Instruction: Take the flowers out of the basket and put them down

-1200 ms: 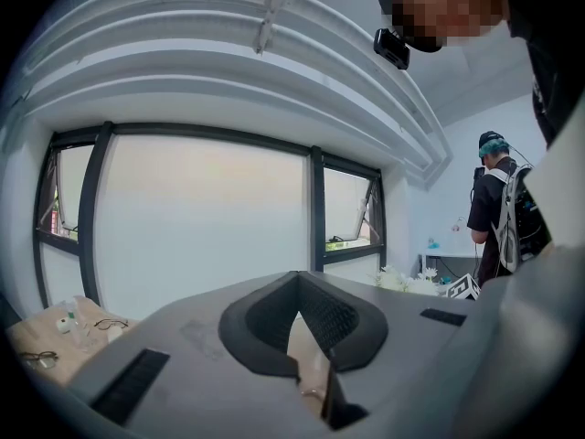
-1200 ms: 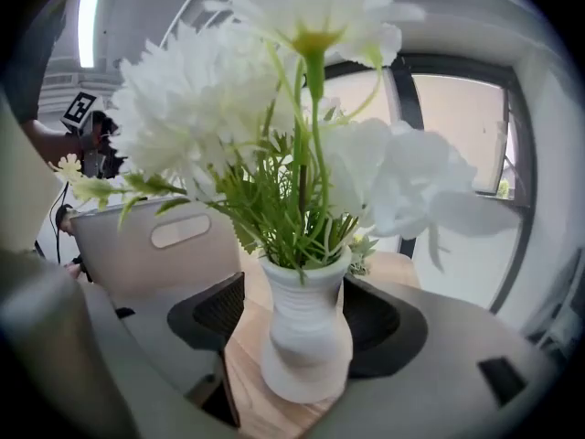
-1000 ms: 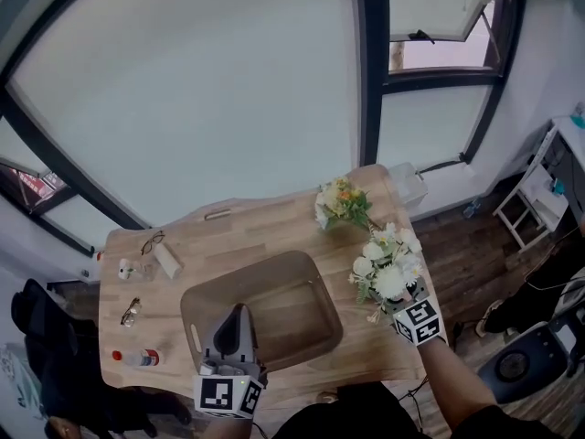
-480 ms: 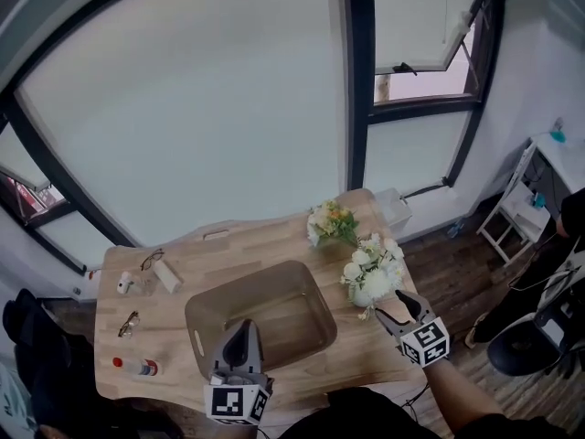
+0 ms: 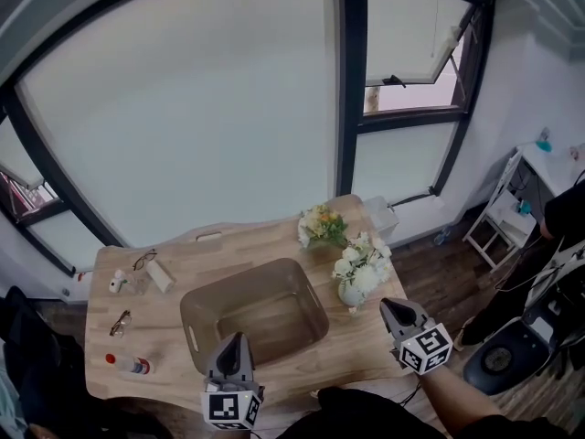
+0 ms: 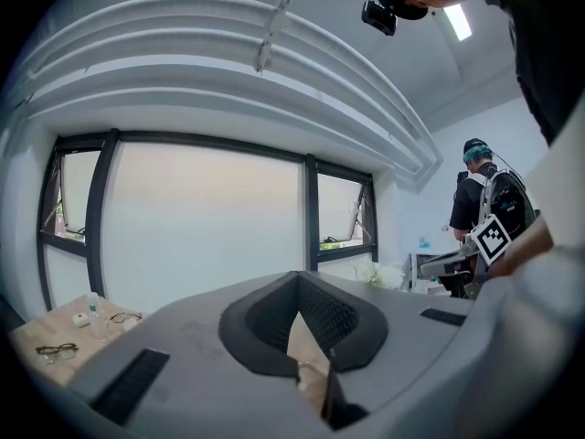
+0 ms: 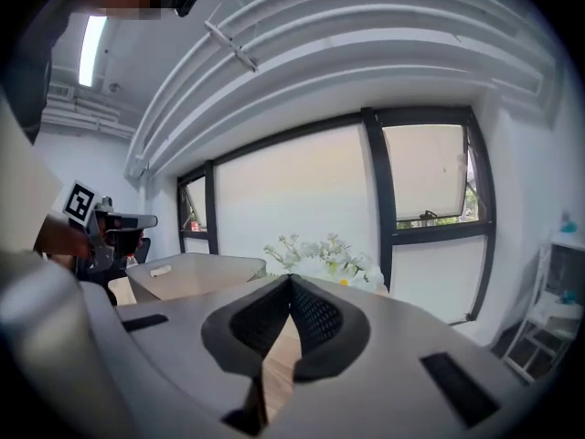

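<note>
My left tongs (image 5: pixel 236 339) hover over the near rim of the basket (image 5: pixel 196 307), jaws shut tip to tip with nothing between them. My right tongs (image 5: pixel 387 305) hang just beside the white flowers (image 5: pixel 361 268). Their jaws are pressed together too, and empty. The basket holds nothing. The white flowers lie on the table (image 5: pixel 183 273) just right of the basket. The yellow flowers (image 5: pixel 320 225) lie behind them, near the far edge. That makes 2 bunches out.
</note>
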`<state>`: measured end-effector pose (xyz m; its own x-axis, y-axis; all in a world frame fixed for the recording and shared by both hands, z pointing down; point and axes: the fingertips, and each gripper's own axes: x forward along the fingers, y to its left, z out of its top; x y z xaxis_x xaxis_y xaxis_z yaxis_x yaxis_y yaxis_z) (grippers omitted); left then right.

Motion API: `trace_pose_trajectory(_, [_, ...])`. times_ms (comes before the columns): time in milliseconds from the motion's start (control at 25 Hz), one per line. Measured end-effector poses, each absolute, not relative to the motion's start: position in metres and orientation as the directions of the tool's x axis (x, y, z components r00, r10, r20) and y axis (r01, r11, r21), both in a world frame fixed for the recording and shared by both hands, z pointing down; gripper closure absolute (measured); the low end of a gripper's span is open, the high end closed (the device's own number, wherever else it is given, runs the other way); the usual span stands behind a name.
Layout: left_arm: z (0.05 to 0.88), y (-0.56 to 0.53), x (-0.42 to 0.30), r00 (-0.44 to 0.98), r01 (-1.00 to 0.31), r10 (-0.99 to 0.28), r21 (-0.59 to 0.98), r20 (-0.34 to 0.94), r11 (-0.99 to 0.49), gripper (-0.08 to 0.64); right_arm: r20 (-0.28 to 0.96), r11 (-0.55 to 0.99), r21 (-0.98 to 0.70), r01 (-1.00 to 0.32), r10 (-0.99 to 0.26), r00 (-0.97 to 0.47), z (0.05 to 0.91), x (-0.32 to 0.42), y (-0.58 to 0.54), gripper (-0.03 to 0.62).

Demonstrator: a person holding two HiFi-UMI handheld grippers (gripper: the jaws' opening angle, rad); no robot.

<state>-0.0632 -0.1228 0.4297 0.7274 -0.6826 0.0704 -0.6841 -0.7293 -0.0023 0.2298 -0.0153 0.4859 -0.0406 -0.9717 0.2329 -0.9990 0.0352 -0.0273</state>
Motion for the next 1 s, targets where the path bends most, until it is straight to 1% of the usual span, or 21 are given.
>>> trace_pose_trajectory(160, [0.444, -0.114, -0.071, 0.720, -0.688, -0.683, 0.001, 0.124, -0.726, 0.558, 0.227, 0.068, 0.033, -0.997, -0.972, -0.059, 0.483, 0.221, -0.010, 0.571])
trace_pose_trajectory(320, [0.445, -0.113, -0.082, 0.716, -0.695, -0.692, -0.006, 0.097, -0.719, 0.558, 0.233, 0.057, 0.043, -0.997, -0.971, -0.045, 0.483, 0.222, -0.010, 0.571])
trace_pose_trajectory(480, [0.436, -0.114, -0.089, 0.703, -0.709, -0.706, -0.003, 0.082, -0.706, 0.558, 0.255, 0.081, 0.103, -0.991, -0.965, -0.052, 0.490, 0.212, -0.015, 0.571])
trace_pose_trajectory(1000, [0.430, -0.114, -0.094, 0.686, -0.726, -0.723, 0.007, 0.079, -0.688, 0.558, 0.241, 0.071, 0.094, -0.993, -0.969, -0.046, 0.490, 0.217, -0.019, 0.571])
